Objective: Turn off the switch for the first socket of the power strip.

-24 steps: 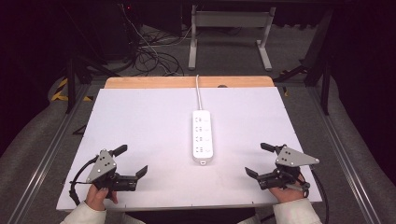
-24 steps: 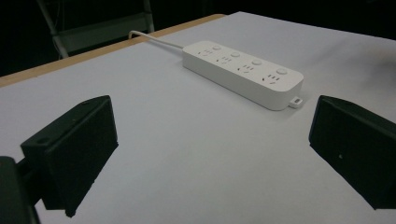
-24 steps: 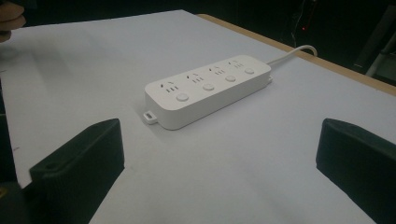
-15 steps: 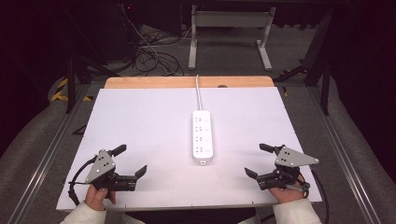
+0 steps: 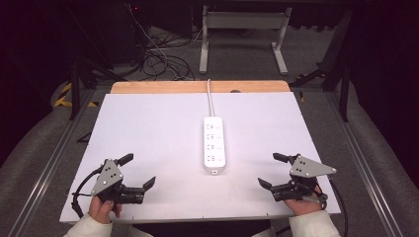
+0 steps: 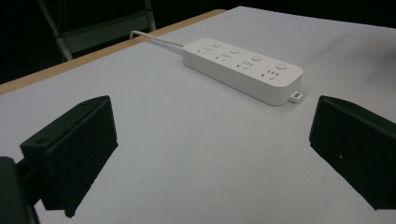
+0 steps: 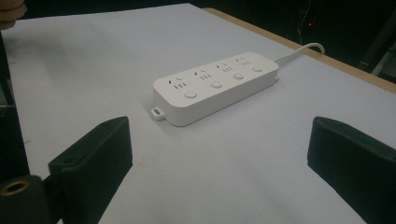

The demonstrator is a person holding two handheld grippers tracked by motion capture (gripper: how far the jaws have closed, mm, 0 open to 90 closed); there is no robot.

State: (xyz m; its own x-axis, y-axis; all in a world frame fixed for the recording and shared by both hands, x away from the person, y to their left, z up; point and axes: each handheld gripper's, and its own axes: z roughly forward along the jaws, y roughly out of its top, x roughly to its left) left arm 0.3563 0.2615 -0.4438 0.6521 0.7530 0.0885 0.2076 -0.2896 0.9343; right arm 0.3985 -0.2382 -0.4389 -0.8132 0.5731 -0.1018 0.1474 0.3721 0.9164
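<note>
1. High view gives us a white bench (image 5: 148, 128) filling the middle of the frame, with a bare wooden strip (image 5: 158, 87) along its far edge at upper centre.
2. We see a white power strip (image 5: 215, 144) lying flat at the centre of the bench, its cord (image 5: 209, 96) running up over the wooden strip.
3. Beyond the bench, at the top of the frame, we make out a dark room: tangled cables on the floor (image 5: 163, 61) at upper left and a pale metal frame leg (image 5: 242, 22) at upper centre.
4. We find the left tool (image 5: 140, 172) at lower left, held by a hand (image 5: 101, 210), its jaws spread apart and holding nothing.
5. We find the right tool (image 5: 270, 170) at lower right, jaws likewise apart and holding nothing.
6. Both tools sit near the bench's front edge, well apart from the power strip.
7. Compared with the earlier frames, we see both tools in nearly the same spots with the same spread, and the power strip has not moved.
</note>
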